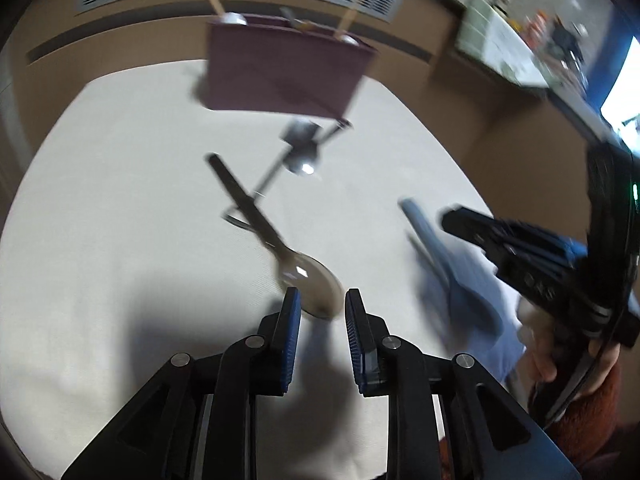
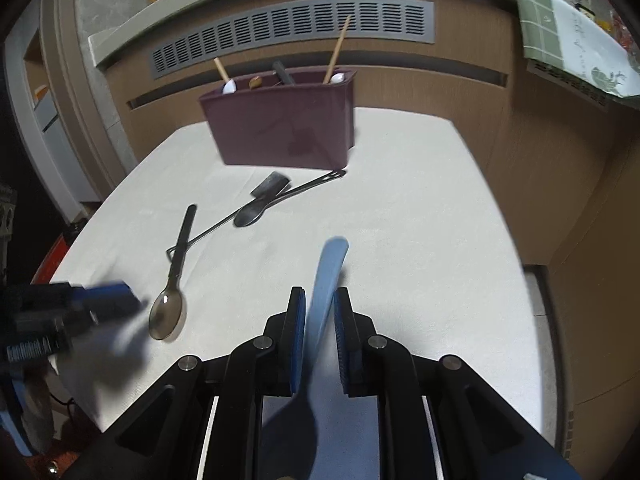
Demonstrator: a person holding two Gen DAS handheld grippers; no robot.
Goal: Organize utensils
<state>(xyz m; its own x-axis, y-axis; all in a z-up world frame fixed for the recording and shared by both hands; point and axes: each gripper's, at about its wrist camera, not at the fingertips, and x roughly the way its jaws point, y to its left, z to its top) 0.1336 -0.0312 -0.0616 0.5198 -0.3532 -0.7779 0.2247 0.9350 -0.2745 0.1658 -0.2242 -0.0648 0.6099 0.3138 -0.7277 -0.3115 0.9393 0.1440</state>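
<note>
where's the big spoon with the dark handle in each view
Left wrist view: the spoon lies just ahead of the left gripper, bowl nearest its jaws, dark handle running up and left.
Right wrist view: the same spoon lies lower left, bowl toward the camera, left of the right gripper.
Shared landmark: the maroon utensil holder at the far end of the white table.

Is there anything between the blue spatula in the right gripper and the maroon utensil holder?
Nothing visible blocks it. The right gripper holds the blue spatula above the table. A small spoon and a thin metal utensil lie flat in front of the maroon holder, below an airborne path.
</note>
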